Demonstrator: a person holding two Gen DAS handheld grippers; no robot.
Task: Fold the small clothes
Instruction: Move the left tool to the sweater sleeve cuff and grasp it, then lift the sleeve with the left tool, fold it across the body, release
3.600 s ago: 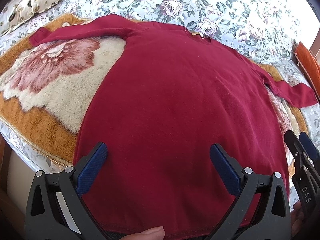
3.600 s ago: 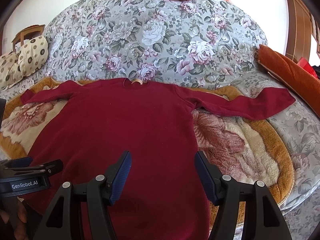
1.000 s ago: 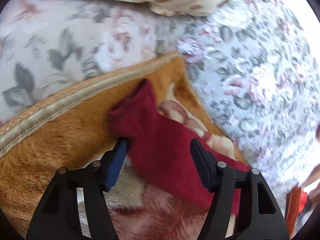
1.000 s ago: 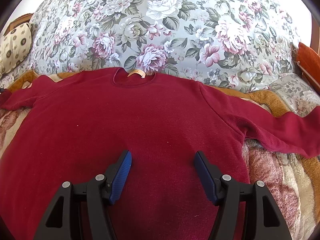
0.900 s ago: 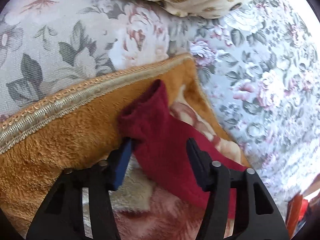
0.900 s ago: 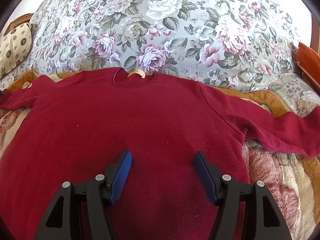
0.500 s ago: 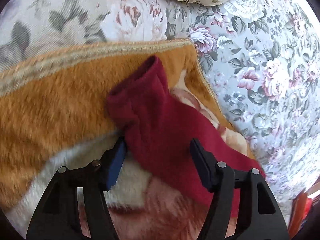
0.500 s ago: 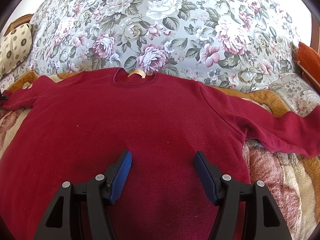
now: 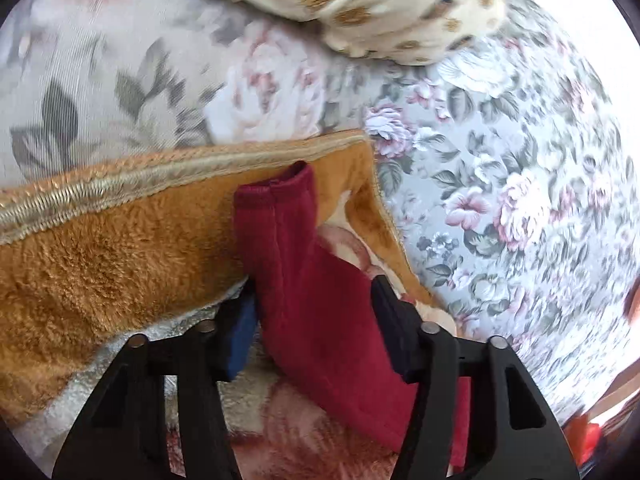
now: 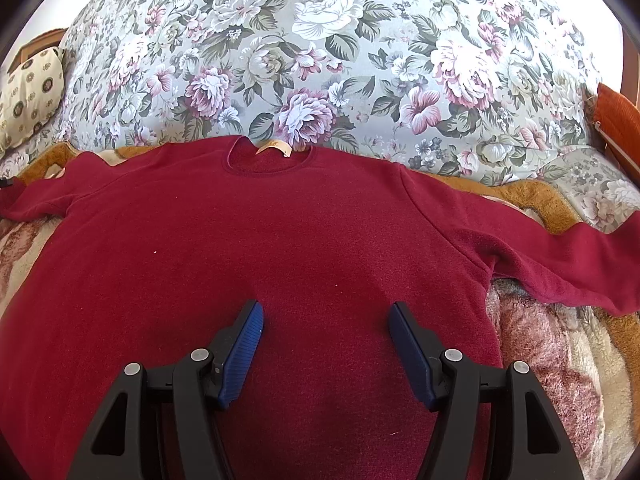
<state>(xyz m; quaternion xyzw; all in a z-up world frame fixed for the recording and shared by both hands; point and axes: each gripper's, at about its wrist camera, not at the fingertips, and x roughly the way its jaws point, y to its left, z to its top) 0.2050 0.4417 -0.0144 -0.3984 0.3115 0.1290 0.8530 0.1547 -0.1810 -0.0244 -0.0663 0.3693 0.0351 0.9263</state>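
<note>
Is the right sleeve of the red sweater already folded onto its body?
No, the right sleeve lies stretched out sideways from the red sweater across the blanket.

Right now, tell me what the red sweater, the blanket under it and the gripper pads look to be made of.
Red sweater: soft matte knit, probably fleece or brushed cotton, going by its fuzzy nap and stitched cuff.
Blanket: thick plush pile, likely synthetic, with a woven braid edge.
Left gripper pads: blue, ribbed, seemingly rubber, on black matte plastic arms.
</note>
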